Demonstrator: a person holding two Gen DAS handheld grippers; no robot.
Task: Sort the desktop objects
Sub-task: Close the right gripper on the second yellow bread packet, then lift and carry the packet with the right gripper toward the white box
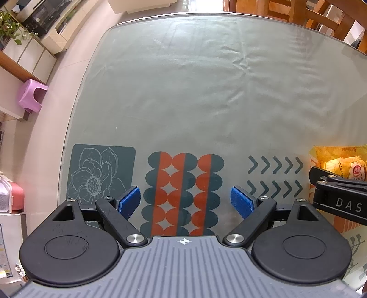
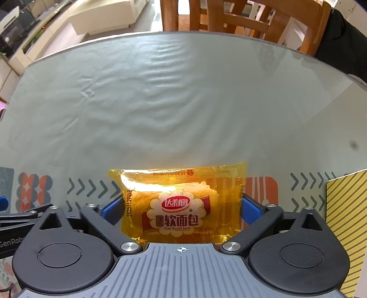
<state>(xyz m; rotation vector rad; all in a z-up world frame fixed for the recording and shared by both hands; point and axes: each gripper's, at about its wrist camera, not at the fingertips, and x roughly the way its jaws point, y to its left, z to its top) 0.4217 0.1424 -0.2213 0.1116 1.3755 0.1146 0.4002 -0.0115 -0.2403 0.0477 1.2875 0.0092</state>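
— Bread packet (image 2: 181,206): how is it made and where is it found?
— A glossy, translucent yellow wrapper with a crimped top seam is seen around a soft golden roll; it is clamped between the blue ribbed fingers (image 2: 250,211) of the right gripper (image 2: 181,212), above the tabletop (image 2: 183,103).
— And the left gripper (image 1: 185,200)?
— Its fingers are spread wide with nothing between them, over a printed pattern of red and dark circles (image 1: 183,194).
— What else is noted nearby?
— A wrinkled grey cloth is seen under glass, a flower-drawn mat (image 1: 101,172) at the left, a yellow striped card (image 2: 346,217) at the right, and wooden chairs (image 2: 240,18) beyond the far edge.
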